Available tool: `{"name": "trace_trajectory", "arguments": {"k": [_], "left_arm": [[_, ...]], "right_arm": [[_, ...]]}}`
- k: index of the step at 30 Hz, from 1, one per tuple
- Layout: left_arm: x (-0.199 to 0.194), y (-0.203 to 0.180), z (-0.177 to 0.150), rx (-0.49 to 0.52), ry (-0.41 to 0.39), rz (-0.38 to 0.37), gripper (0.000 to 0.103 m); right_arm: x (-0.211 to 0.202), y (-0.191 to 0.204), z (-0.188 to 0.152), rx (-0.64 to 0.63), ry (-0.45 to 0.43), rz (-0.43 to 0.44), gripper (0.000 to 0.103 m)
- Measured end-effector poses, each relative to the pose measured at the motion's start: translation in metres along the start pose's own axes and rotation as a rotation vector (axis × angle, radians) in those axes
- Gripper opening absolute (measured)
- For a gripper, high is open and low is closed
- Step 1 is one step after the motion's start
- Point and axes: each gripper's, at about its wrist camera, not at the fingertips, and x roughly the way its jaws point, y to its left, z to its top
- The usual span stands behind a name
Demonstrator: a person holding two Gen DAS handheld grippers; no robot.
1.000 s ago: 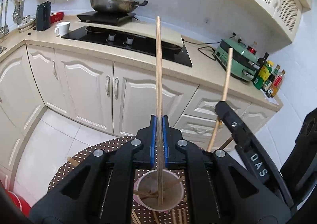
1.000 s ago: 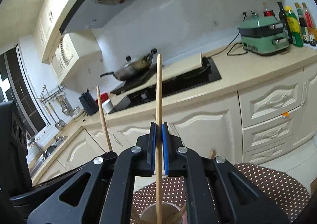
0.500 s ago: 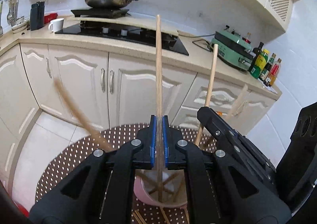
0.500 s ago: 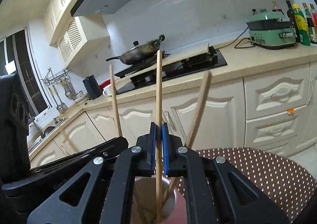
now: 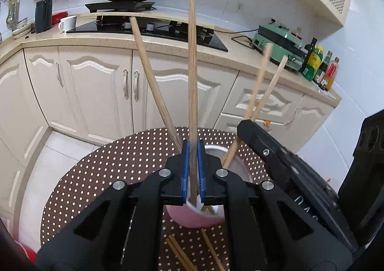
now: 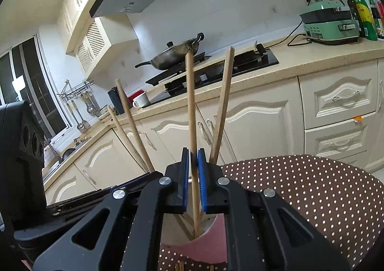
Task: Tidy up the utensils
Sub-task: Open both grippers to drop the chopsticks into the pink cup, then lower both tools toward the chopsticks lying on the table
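Left gripper (image 5: 192,170): pointing forward, level over the pink round cup (image 5: 192,217), blue pads narrowly parted around an upright, motion-blurred wooden chopstick (image 5: 192,79).
Right gripper (image 6: 192,179): alongside, pads slightly apart around a second wooden chopstick (image 6: 192,127), tip inside the cup.
Cup: on the brown polka-dot round table (image 5: 108,175), with other chopsticks leaning in it.

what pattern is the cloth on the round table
Dark brown with small white polka dots on the round tablecloth, clearest in the left wrist view.
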Motion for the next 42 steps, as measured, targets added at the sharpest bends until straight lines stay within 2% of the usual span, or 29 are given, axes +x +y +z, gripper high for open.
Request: {"name": "trace_trajectory", "arguments": {"k": [4, 7, 9, 11, 13, 17, 25, 30, 34, 42], "left_arm": [[-0.005, -0.003, -0.005, 0.016, -0.006, 0.020, 0.008], [-0.009, -0.003, -0.005, 0.013, 0.000, 0.030, 0.008], [-0.011, -0.002, -0.004, 0.007, 0.014, 0.025, 0.008], [-0.011, -0.001, -0.003, 0.014, 0.036, 0.030, 0.012], [-0.014, -0.001, -0.004, 0.020, 0.046, 0.036, 0.025], [-0.024, -0.001, -0.007, 0.013, 0.049, 0.044, 0.041], [-0.058, -0.008, -0.001, 0.004, 0.041, 0.075, 0.042], [-0.097, -0.014, 0.007, -0.029, 0.016, 0.086, 0.045], [-0.129, -0.022, 0.011, -0.023, -0.016, 0.110, 0.046], [-0.194, -0.043, 0.013, -0.015, -0.065, 0.145, 0.048]], "right_arm": [[-0.005, -0.001, -0.002, 0.033, 0.029, -0.002, 0.013], [-0.011, -0.003, -0.002, 0.042, 0.037, -0.028, 0.025], [-0.018, -0.004, -0.001, 0.052, 0.040, -0.052, 0.041], [-0.023, -0.005, 0.000, 0.060, 0.041, -0.059, 0.047], [-0.027, -0.004, 0.001, 0.050, 0.043, -0.072, 0.049], [-0.036, 0.001, 0.004, 0.025, 0.055, -0.111, 0.056], [-0.066, 0.024, 0.020, -0.032, 0.066, -0.154, 0.064], [-0.094, 0.045, 0.036, -0.058, 0.050, -0.150, 0.069], [-0.118, 0.065, 0.044, -0.110, 0.046, -0.159, 0.072], [-0.165, 0.088, 0.049, -0.130, 0.045, -0.138, 0.077]]}}
